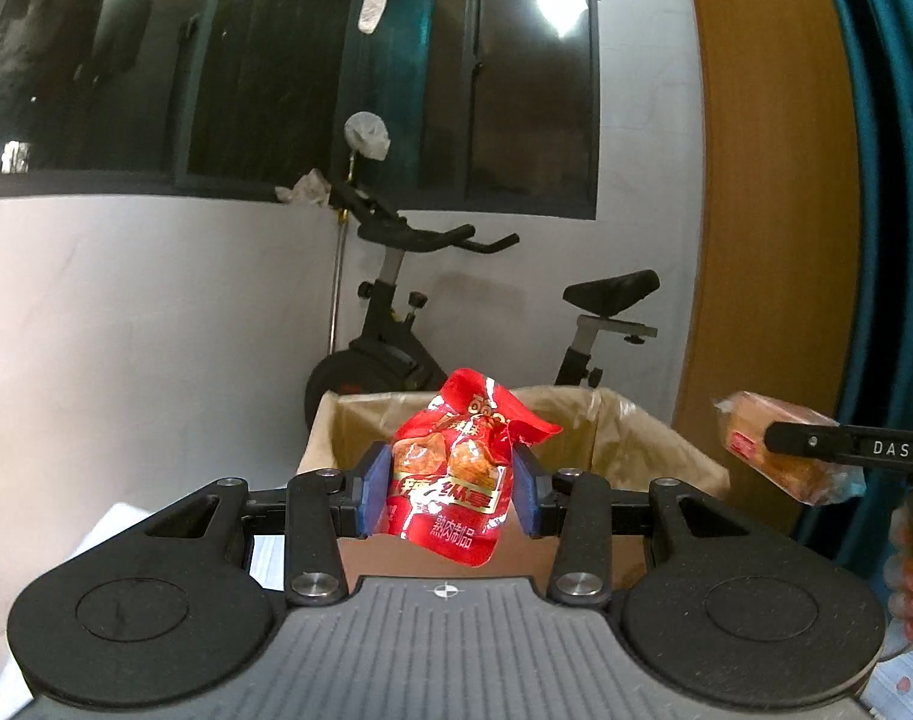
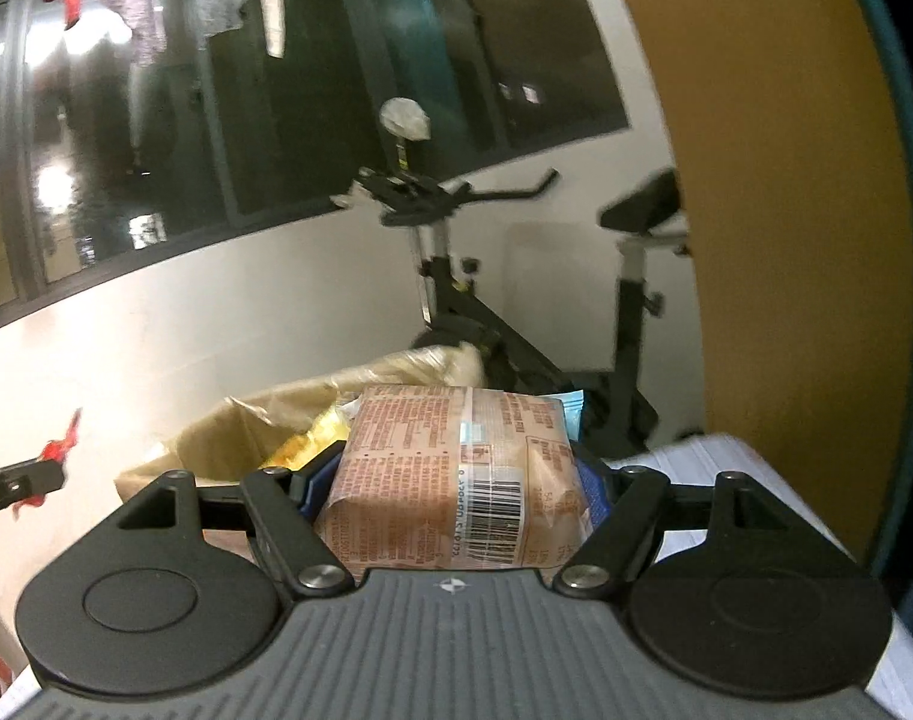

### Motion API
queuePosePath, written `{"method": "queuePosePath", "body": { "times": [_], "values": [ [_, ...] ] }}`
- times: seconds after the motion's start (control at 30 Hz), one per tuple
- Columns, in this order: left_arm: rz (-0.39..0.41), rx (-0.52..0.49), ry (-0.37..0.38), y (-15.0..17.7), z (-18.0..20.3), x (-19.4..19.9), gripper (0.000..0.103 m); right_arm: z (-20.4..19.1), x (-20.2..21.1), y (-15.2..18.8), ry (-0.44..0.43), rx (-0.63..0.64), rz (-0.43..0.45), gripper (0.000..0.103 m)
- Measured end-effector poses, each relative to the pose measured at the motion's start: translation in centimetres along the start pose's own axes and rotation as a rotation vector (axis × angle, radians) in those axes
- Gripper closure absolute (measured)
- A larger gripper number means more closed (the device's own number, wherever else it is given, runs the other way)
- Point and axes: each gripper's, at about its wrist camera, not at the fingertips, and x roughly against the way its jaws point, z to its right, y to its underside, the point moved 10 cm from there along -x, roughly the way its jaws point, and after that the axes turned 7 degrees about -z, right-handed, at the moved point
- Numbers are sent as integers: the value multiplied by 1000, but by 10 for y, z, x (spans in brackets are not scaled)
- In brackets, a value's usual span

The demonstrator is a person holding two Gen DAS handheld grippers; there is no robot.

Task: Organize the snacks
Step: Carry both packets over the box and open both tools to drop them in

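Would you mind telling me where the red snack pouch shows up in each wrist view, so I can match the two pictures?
Left wrist view: the red snack pouch sits low at centre, clamped in the left gripper, in front of the cardboard box.
Right wrist view: only a red sliver of it shows at the far left edge, beside a black finger.
Shared landmark: the exercise bike against the white wall.

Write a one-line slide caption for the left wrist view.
Left tool grips a red snack pouch before a lined box; an exercise bike stands behind.
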Motion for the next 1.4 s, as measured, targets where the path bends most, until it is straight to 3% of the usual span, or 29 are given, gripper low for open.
{"method": "queuePosePath", "body": {
  "times": [0.17, 0.37, 0.67, 0.8, 0.93, 1.03, 1.4],
  "values": [
    [-22, 11, 3, -22, -2, -30, 58, -33, -28, -24, -46, 122, 23, 28],
    [-86, -7, -39, -30, -13, -69, 58, -65, -85, -37, -117, 194, -13, 28],
    [-202, 0, -62, -15, -34, -113, 57, -81, -159, -13, -118, 232, -133, 28],
    [-238, -44, -62, -4, -31, -121, 52, -71, -166, 1, -82, 212, -176, 27],
    [-252, -59, -55, 2, -30, -120, 37, -66, -163, 4, -73, 213, -192, 22],
    [-250, -47, -53, 3, -34, -111, 37, -70, -158, -1, -74, 223, -177, 18],
    [-216, 21, -39, -10, -59, -53, 37, -78, -104, -4, -104, 200, -154, 18]
  ]
}}
